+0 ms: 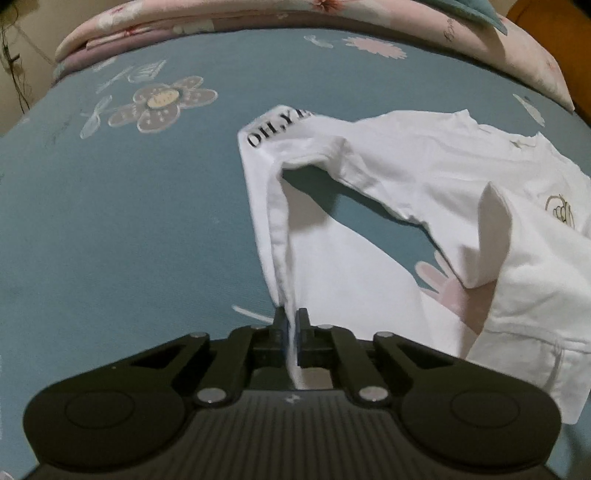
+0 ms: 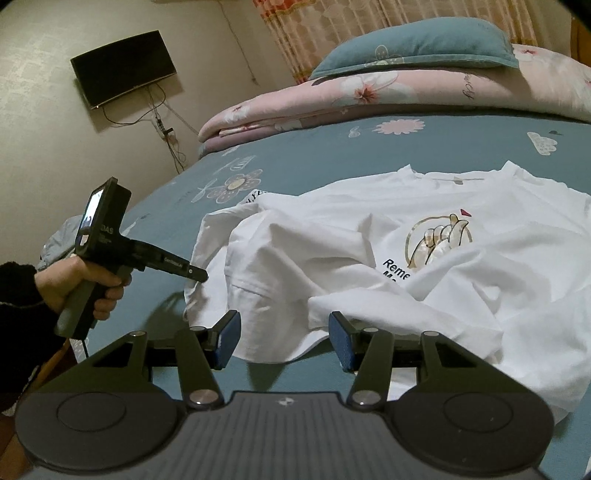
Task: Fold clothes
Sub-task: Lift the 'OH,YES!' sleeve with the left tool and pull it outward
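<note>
L hand-held gripper (image 1: 292, 325) clamps white tee (image 1: 424, 177) hem; R hand-held gripper (image 2: 282, 338) view: released.

A teal bedsheet (image 2: 332, 155) printed with pale flowers covers the bed and fills the middle of both views. Along its far edge, across the top of the frame, lies a folded pink floral quilt (image 2: 369, 99), and a teal pillow (image 2: 417, 48) rests on top of it at upper right. Behind them hangs a patterned curtain (image 2: 332, 22). At upper left, a dark flat screen (image 2: 123, 68) is mounted on the pale wall (image 2: 44, 147), with cables (image 2: 166, 129) dangling below it.
</note>
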`<action>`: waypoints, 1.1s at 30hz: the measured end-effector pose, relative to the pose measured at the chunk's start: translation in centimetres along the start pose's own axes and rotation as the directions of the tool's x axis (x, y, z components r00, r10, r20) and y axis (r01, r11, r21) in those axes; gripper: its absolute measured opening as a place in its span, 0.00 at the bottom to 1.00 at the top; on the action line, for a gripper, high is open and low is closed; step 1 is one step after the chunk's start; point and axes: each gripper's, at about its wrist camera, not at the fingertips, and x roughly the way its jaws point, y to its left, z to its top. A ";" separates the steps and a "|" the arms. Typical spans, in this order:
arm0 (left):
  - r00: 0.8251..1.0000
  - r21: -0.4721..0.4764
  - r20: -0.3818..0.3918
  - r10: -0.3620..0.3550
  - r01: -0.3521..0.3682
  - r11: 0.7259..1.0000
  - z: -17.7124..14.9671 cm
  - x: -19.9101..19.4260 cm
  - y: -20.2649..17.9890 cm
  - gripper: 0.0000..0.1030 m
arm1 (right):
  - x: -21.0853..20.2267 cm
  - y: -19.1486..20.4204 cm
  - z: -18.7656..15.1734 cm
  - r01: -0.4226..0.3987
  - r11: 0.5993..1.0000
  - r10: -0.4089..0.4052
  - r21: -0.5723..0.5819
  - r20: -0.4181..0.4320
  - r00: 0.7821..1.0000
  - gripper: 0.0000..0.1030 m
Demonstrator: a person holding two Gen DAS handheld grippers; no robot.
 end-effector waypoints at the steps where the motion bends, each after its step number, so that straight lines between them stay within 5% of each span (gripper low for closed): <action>1: 1.000 0.015 0.008 0.029 -0.029 0.999 0.2 -0.3 0.2 0.01 | 0.0 0.0 0.0 0.001 1.000 -0.001 -0.002 -0.001 1.000 0.56; 13: 0.964 0.032 0.127 0.234 -0.240 0.970 4.5 -4.6 3.7 0.01 | 0.3 0.4 0.1 0.015 1.000 -0.015 -0.009 -0.007 1.000 0.56; 18: 0.969 0.142 0.170 0.179 -0.204 0.969 4.7 -5.3 0.6 0.01 | 0.6 0.5 0.0 0.023 1.000 -0.024 -0.020 -0.017 1.000 0.56; 25: 0.992 0.337 0.125 -0.030 -0.014 0.941 2.1 -4.8 -5.8 0.01 | 0.8 0.7 -0.1 0.027 0.999 -0.028 -0.029 -0.028 0.999 0.56; 33: 0.994 0.352 0.022 -0.108 0.093 0.931 0.6 -2.0 -8.6 0.07 | 0.7 0.6 0.0 0.037 0.999 -0.037 -0.019 -0.025 0.999 0.57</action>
